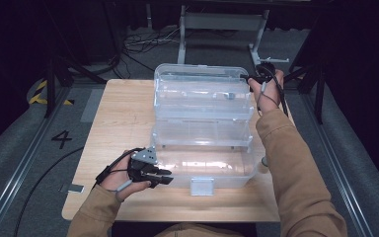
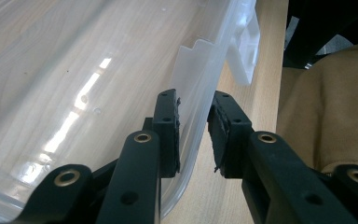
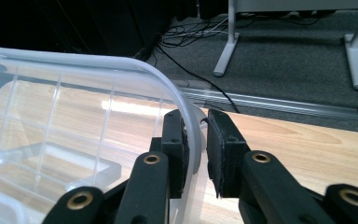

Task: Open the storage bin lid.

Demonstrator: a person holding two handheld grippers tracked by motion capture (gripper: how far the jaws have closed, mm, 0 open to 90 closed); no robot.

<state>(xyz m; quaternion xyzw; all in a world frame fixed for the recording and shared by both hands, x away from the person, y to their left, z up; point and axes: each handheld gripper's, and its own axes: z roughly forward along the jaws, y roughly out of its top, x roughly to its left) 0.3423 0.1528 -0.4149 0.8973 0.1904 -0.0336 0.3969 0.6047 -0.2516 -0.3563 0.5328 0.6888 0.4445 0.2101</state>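
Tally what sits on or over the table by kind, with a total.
Clear plastic storage box, with stepped trays: 1
Hand-held gripper: 2, the left hand-held gripper straddling the box's near wall, the right hand-held gripper straddling the far rim
White latch on the box front: 1
Total: 4

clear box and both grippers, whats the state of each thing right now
clear box: open, base flat on the table
lid: raised upright at the far side
tiered trays: spread out in steps between lid and base
front latch: undone, hanging on the near wall
left gripper: jaws straddle the base's near wall; inner pad touches it, outer pad shows a gap
right gripper: jaws straddle the lid's rim; inner pad touches it, slight gap at the outer pad
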